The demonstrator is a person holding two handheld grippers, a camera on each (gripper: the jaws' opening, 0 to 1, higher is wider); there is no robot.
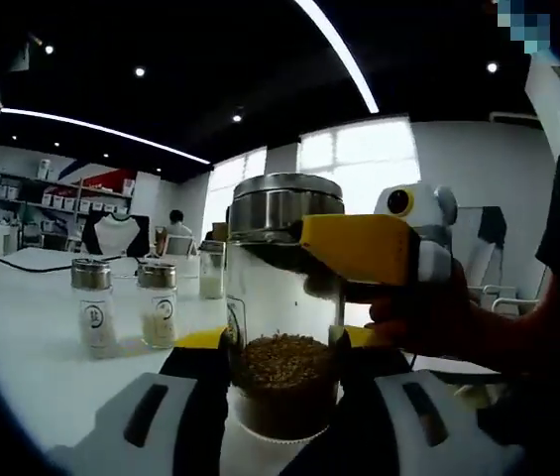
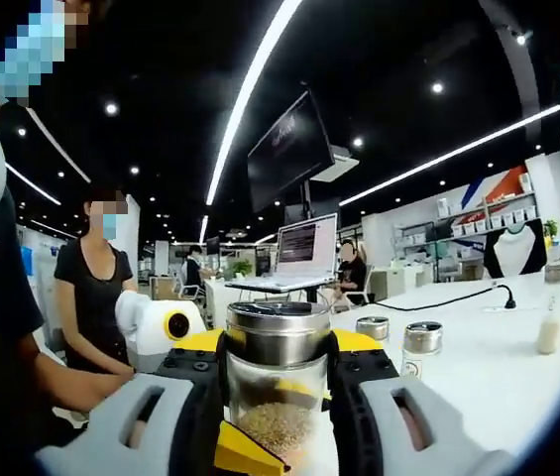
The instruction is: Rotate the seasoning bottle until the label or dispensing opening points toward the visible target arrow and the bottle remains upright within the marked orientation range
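Sitting upright on the white table point(image 1: 22, 337), the seasoning bottle point(image 1: 281, 307) is near its front edge, with two small shakers point(image 1: 92, 305) further left. The left gripper point(image 1: 281, 382) clamps the glass body low down, while the right gripper point(image 2: 278, 369) clamps the steel lid point(image 2: 278, 335), so both jaws are shut on it.

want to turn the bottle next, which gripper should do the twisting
Probably the right gripper: its fingers close on the bottle just under the metal cap. The left gripper clamps the lower glass body by the seeds, so it suits steadying.
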